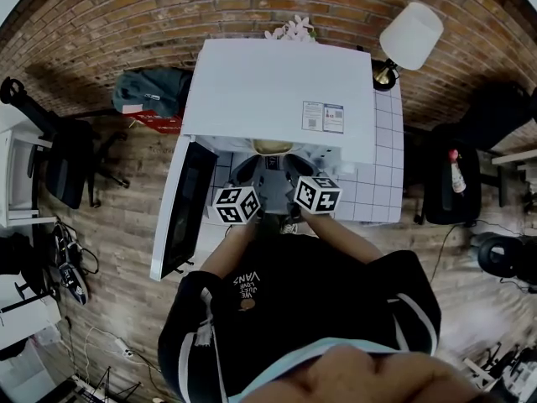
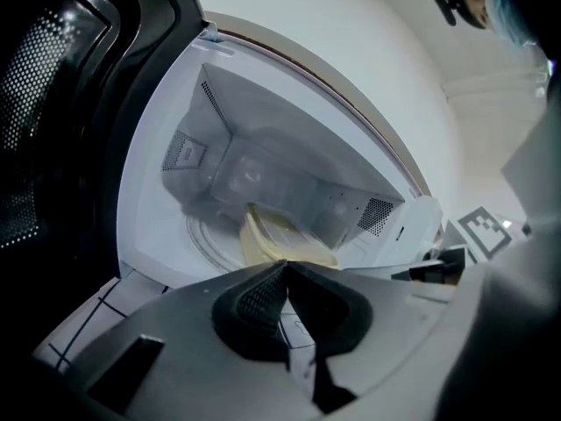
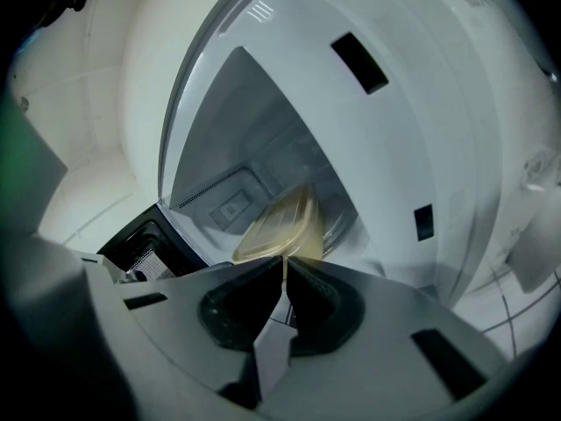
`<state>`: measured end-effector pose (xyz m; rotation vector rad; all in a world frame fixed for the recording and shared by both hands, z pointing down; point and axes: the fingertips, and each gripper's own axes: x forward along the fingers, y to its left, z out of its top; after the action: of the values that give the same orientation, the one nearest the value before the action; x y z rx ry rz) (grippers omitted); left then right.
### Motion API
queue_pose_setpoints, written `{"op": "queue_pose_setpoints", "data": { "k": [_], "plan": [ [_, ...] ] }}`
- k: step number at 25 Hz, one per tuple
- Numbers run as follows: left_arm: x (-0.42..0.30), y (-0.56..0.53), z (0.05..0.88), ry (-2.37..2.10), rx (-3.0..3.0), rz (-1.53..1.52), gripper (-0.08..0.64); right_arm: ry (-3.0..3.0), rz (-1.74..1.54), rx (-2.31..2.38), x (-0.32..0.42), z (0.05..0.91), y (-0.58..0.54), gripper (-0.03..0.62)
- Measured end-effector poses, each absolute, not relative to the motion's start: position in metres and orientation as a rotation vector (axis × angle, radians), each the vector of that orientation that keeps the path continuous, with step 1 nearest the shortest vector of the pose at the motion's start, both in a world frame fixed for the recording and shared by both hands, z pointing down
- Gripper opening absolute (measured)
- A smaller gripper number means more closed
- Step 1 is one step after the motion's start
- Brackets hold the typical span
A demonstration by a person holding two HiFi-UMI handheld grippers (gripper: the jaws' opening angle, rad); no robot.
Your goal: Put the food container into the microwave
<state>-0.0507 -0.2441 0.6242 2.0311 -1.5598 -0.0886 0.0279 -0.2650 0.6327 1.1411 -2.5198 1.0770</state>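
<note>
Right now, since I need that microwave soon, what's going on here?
A person is putting a food container into the open microwave. The right gripper is shut on the container's rim, holding it tilted just inside the cavity. The left gripper is shut too, its tips at the container's near edge. The door stands open.

microwave (image 1: 277, 82): smooth white shell | door (image 1: 186, 204): dark, glossy | food container (image 3: 279, 226): translucent yellowish plastic | floor (image 1: 126, 217): wood planks | wall (image 1: 168, 15): rough brick | desk (image 1: 386, 175): smooth white tile
</note>
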Motion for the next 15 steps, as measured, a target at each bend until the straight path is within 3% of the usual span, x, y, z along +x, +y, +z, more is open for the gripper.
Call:
{"op": "queue_pose_setpoints", "data": {
  "k": [15],
  "plan": [
    [-0.059,-0.272,0.628,-1.483,2.055,-0.054,0.012,-2.454,1.104,1.238,0.024,0.639,-0.288,0.015]
  ]
}}
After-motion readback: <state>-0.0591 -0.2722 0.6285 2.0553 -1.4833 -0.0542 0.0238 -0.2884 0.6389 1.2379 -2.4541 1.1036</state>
